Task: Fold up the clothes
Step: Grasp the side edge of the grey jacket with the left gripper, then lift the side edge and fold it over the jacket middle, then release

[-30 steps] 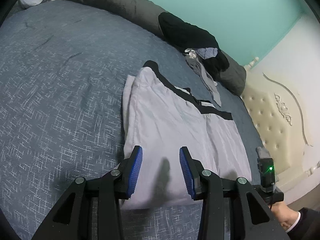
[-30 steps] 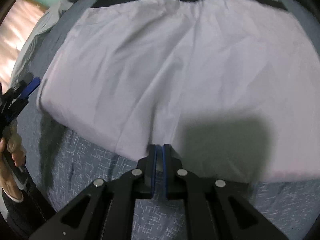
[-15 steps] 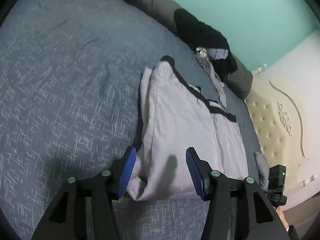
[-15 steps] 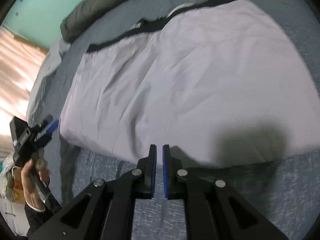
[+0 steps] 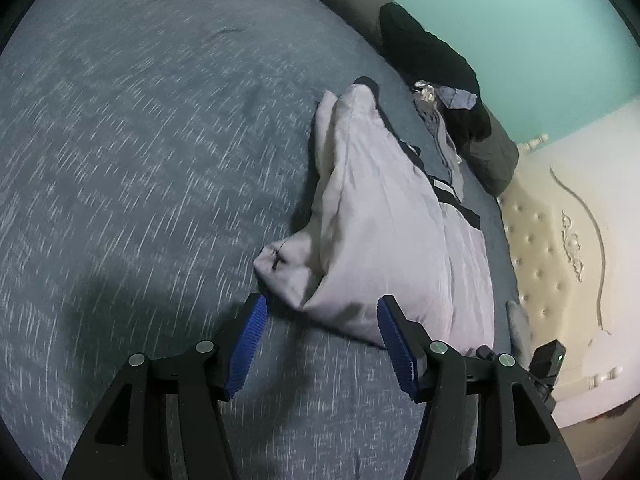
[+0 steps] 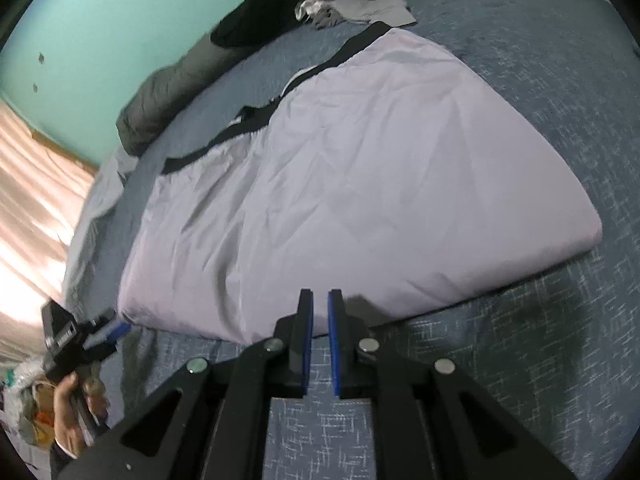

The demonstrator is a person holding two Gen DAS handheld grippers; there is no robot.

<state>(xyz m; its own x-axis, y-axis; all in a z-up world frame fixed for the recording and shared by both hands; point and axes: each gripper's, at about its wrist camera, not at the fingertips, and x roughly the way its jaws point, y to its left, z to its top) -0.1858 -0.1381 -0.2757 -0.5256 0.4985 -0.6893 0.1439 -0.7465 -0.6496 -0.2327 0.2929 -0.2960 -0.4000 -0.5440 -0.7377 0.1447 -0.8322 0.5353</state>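
Left gripper (image 5: 320,344) hovered low over the blue-grey bedspread (image 5: 140,160), jaws opening, nothing between the blue pads. Just beyond its tips lay the near left corner of the pale lilac garment (image 5: 380,232), bunched into a loose hump and not flat. Judged from that lump: a fold brought over from the left side, dropped rather than smoothed. Farther right, in the right wrist view, the same garment (image 6: 360,184) spread as a long, fairly flat slab across the bed, black waistband (image 6: 248,120) along its far edge, right end rounded and tidy. Right gripper (image 6: 318,340) sat at the near edge of the cloth, jaws opening by a thin slit; nothing visibly pinched, though fabric right at the tips was hard to rule out in the blur. Far beyond, along the teal wall (image 6: 100,40), a heap of dark and grey clothes (image 6: 340,4) waited unfolded. By appearance, roughly midway on this piece: folded at least once lengthwise, left corner left to straighten, a crosswise fold left to make, then the pile.
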